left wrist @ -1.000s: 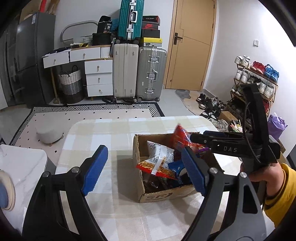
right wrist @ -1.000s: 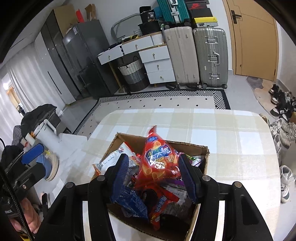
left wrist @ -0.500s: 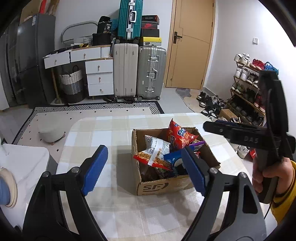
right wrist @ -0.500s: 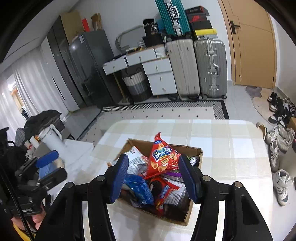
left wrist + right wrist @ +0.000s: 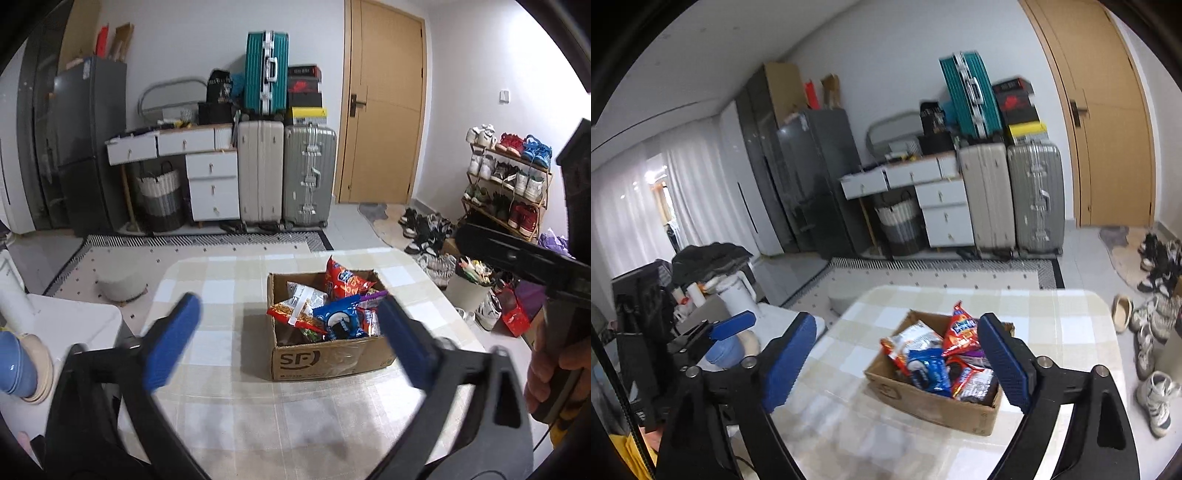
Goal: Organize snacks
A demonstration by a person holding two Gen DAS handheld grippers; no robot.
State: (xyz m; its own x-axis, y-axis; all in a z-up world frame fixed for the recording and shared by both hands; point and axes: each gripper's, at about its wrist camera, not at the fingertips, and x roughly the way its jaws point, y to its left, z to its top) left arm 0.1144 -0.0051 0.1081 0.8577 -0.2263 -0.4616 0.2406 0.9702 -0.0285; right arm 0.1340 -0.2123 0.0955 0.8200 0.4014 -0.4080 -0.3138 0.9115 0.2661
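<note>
L gripper (image 5: 288,339) is up above the near side of the table (image 5: 229,402), jaws wide apart, nothing between the blue pads (image 5: 171,341). R gripper (image 5: 897,363) is same story: jaws spread wide, empty, hovering over the table w/ the box showing between its pads (image 5: 1004,363). In the L view I only catch the R unit's black body and the hand (image 5: 550,369) on its handle at the far right edge; in the R view the L unit's blue tip shows at the left, off past the table edge.

Snacks are all in the cardboard SF box (image 5: 325,360), which sits on the checked tablecloth approx mid-table, flaps open. Inside: a red chip bag (image 5: 341,282) standing upright at the back, a white-and-silver packet (image 5: 304,291) next to it, a red-and-orange pack (image 5: 295,314) lying across the L side, a blue Oreo pack (image 5: 338,321) toward the front, plus a purple wrapper edge and some darker packs I can't ID. From the R view the Oreo pack (image 5: 929,371) lies toward the near side and a dark brown pack (image 5: 979,386) sits in the near-right corner.

Neither gripper touches the box or any pack.

Bkgd: beige and silver suitcases (image 5: 288,177) against the far wall w/ a teal one on top, white drawer unit (image 5: 210,188) beside them, wooden door (image 5: 384,110), shoe rack (image 5: 506,177) on the right.
</note>
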